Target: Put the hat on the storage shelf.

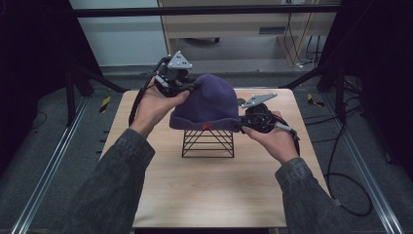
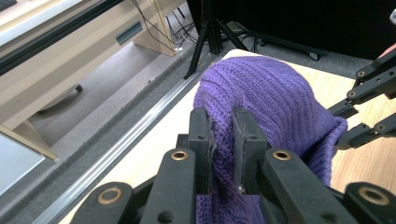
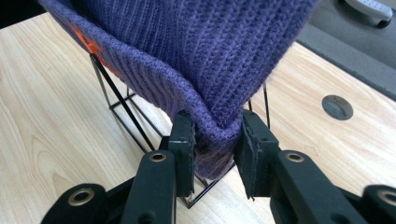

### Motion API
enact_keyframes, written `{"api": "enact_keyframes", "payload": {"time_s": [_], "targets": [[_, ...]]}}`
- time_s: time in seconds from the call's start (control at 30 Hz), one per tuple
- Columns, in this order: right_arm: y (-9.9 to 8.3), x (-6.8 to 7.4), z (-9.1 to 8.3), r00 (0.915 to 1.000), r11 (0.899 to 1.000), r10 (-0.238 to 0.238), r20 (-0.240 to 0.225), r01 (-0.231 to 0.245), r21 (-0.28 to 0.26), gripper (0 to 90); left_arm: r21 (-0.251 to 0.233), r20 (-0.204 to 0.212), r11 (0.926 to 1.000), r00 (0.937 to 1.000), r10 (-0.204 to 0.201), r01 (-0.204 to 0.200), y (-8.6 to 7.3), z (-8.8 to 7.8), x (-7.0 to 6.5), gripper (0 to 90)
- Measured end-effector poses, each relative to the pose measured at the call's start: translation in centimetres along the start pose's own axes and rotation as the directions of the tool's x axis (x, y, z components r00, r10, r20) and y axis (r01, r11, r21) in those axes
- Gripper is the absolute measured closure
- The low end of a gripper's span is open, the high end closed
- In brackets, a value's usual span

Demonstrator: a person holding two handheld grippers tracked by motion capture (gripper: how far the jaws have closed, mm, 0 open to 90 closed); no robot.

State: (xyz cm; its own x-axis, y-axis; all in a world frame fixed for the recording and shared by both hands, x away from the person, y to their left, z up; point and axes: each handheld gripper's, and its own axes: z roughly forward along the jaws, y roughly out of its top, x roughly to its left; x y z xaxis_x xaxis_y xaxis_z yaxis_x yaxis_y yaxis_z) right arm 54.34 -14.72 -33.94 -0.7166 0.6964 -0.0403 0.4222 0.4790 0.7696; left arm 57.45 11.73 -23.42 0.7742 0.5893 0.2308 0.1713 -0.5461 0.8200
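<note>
High view: purple beanie [image 1: 209, 102] sits over a wire stand [image 1: 208, 143] on the counter [image 1: 204, 195], held from both sides to keep it spread. Left gripper view: left gripper [image 2: 223, 140] fingers clamp its crown. Right gripper view: right gripper [image 3: 215, 144] fingers pinch the folded brim.

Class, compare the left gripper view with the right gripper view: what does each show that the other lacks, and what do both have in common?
Left gripper view: the left gripper pinching a fold of the purple beanie near its crown, with the floor rail beside the table edge.

Right gripper view: the right gripper clamping the hat's folded brim, the black wire stand beneath it, an orange mark on the brim, and a round hole in the tabletop.

Both: the purple knit hat gripped between black jaws, over the light wooden table.
</note>
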Motion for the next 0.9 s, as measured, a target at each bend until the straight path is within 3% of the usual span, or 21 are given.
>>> {"api": "enact_keyframes", "payload": {"time_s": [0.43, 0.9], "targets": [[-0.9, 0.1, 0.8, 0.9997, 1.0, 0.021, -0.012, -0.021, 0.014, 67.6, 0.03, -0.01, 0.9995, 0.9999, 0.009, -0.009, -1.5, 1.1, -0.2, 79.0], [-2.3, 0.3, 1.8, 0.9985, 0.999, 0.048, -0.026, -0.048, 0.016, 67.1, 0.046, -0.005, 0.9984, 0.9995, 0.033, -0.032, -1.8, 1.6, -0.6, 78.9]]}}
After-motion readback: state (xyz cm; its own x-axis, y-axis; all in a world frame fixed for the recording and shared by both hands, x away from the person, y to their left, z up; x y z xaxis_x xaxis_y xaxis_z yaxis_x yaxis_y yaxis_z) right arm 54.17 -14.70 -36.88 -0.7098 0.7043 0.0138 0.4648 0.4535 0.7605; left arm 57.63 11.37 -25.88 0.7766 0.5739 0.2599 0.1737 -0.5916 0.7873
